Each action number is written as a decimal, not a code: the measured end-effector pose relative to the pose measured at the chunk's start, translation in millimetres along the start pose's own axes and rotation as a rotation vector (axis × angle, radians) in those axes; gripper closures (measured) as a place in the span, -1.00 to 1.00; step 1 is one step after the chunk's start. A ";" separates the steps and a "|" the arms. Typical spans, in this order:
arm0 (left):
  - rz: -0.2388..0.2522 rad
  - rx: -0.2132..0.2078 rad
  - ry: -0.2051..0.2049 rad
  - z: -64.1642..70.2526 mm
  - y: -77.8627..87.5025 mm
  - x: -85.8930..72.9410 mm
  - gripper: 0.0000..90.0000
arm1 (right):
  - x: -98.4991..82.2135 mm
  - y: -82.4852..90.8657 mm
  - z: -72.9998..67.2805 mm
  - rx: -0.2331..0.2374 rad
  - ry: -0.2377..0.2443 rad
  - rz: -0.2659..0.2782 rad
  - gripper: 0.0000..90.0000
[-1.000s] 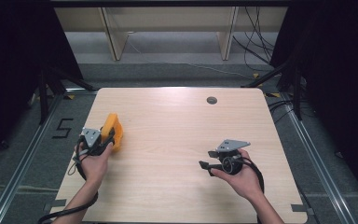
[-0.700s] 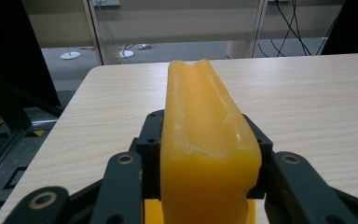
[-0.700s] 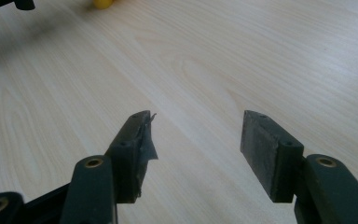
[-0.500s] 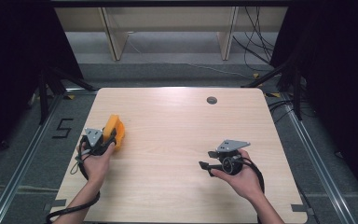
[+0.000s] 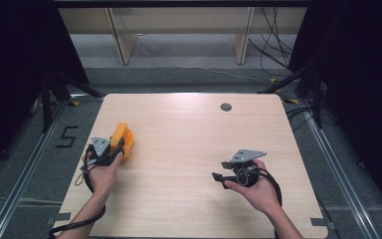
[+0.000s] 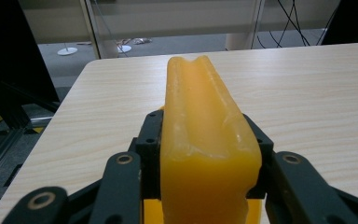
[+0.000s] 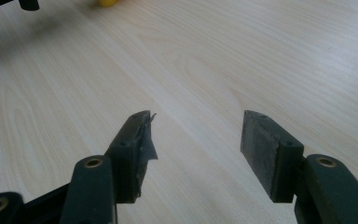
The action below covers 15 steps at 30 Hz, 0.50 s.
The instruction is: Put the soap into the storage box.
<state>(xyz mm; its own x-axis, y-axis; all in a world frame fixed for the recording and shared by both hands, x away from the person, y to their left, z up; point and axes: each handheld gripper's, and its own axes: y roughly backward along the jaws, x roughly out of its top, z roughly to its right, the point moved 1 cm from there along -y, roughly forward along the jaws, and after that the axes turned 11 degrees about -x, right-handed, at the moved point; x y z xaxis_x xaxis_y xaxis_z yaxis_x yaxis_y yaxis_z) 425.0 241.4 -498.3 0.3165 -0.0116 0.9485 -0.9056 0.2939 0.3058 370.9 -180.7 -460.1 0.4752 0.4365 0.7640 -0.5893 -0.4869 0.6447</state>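
Where left tongs (image 6: 205, 154) clamp it, orange block's (image 6: 200, 116) underside seems hidden.

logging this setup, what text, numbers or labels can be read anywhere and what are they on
"5" – dark mark on the grey floor, left of the table.
No print shows on the orange block, on the left gripper that clamps it, or on the right gripper.
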 end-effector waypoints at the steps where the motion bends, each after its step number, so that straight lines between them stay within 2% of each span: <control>1: -0.003 -0.001 0.002 -0.2 0.2 0.2 0.33 | -0.1 0.1 -0.1 -0.001 -0.002 -0.002 -0.03; 6: -0.013 -0.009 -0.011 -0.5 1.1 0.3 0.32 | -0.2 0.0 0.1 0.000 -0.002 -0.002 -0.03; 12: -0.016 -0.013 -0.005 -0.7 1.2 0.9 0.30 | -0.3 0.3 -0.3 0.003 -0.003 -0.006 -0.03; 15: -0.021 -0.030 0.005 -0.7 1.8 1.2 0.21 | -0.4 0.7 -0.5 0.000 -0.008 -0.009 -0.03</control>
<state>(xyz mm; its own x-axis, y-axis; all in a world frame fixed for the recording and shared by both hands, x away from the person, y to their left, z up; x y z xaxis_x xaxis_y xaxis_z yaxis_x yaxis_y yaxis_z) 424.0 242.6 -496.6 0.3367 -0.0133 0.9415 -0.8899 0.3224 0.3228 370.0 -180.8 -460.0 0.4856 0.4353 0.7581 -0.5846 -0.4830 0.6518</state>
